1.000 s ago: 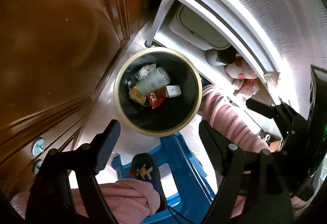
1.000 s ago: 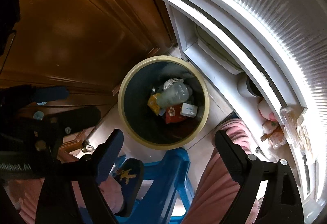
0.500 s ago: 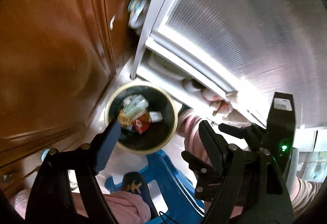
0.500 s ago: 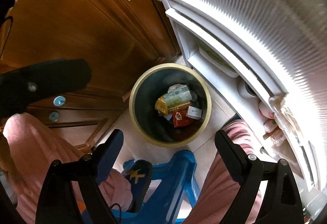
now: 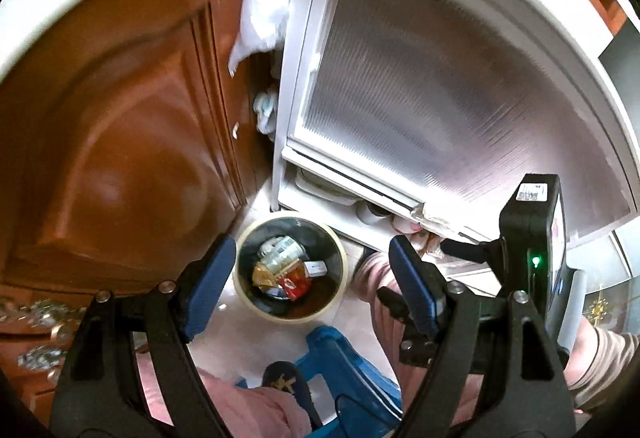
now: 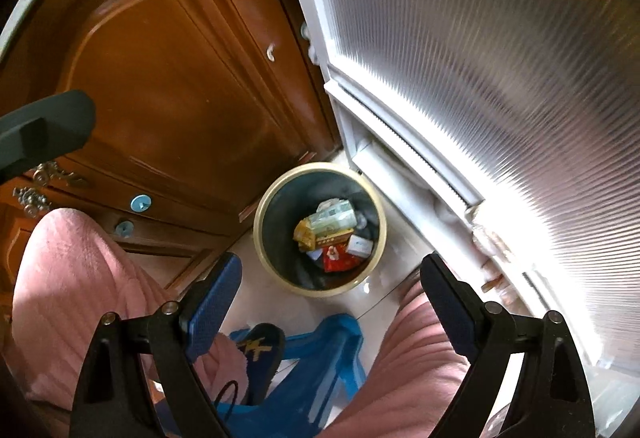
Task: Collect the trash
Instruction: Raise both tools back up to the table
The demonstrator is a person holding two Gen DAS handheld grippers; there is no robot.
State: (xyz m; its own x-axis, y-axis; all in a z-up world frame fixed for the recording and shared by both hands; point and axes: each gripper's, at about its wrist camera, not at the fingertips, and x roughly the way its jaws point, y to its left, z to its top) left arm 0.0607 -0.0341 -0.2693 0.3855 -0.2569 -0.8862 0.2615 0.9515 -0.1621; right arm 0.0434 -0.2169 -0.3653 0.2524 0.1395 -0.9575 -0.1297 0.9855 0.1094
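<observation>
Two claws: I see both spread apart, nothing between the pads.
Cabinet (image 6: 168, 86): wooden door at left, clear of me.
Left claw (image 5: 312, 274): high above the floor, empty.
Bin (image 6: 320, 228): on the floor beside the cabinet's foot, wrappers and cartons lying inside.
Right claw (image 6: 332, 292): empty.
Next: I judge I should seek more trash, keeping clear of the white door (image 6: 480, 78).

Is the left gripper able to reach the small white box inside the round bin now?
Probably yes. The left gripper is empty with open jaws, the round cream-rimmed bin has no lid, and the small white box lies on top of the trash.
</observation>
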